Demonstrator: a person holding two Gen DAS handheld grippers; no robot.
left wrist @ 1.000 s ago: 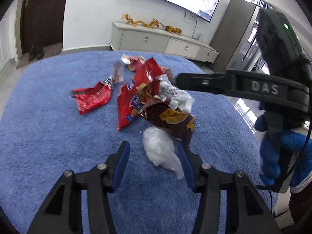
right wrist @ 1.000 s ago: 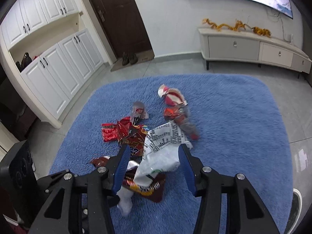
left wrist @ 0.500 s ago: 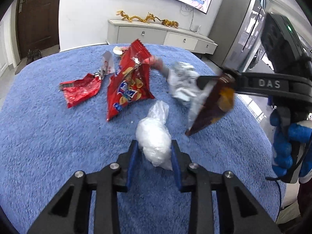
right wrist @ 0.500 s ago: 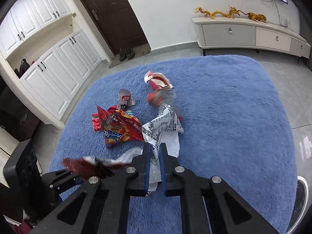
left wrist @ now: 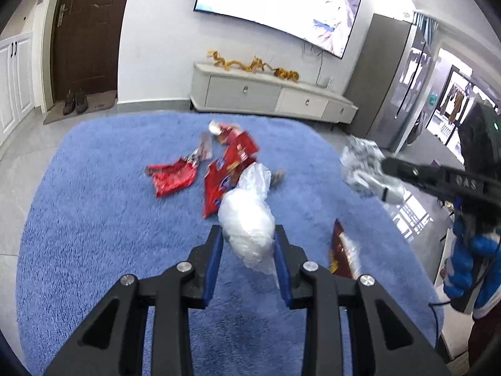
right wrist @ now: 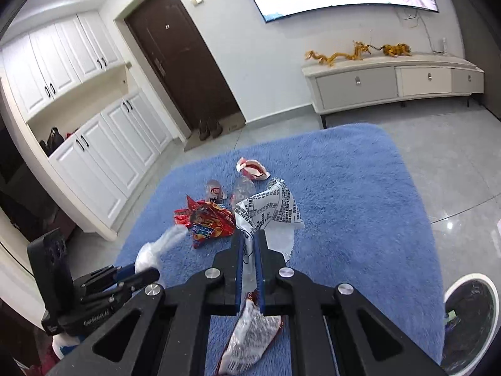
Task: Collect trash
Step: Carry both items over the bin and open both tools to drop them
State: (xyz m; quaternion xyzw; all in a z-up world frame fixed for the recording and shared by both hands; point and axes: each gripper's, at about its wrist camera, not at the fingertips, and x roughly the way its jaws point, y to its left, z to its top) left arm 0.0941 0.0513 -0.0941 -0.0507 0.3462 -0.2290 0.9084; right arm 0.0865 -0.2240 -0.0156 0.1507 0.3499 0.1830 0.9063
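A crumpled clear plastic bag (left wrist: 250,219) is pinched in the left tool (left wrist: 249,247) and a printed white wrapper (right wrist: 269,210) is clamped in the right tool (right wrist: 248,250), both apparently lifted clear of the blue rug (left wrist: 94,219) for carrying to a bin.

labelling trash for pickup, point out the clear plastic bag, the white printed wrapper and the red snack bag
clear plastic bag (left wrist: 249,222), left wrist view, bulging middle
white printed wrapper (right wrist: 271,208), right wrist view, printed face
red snack bag (right wrist: 208,224), right wrist view, front
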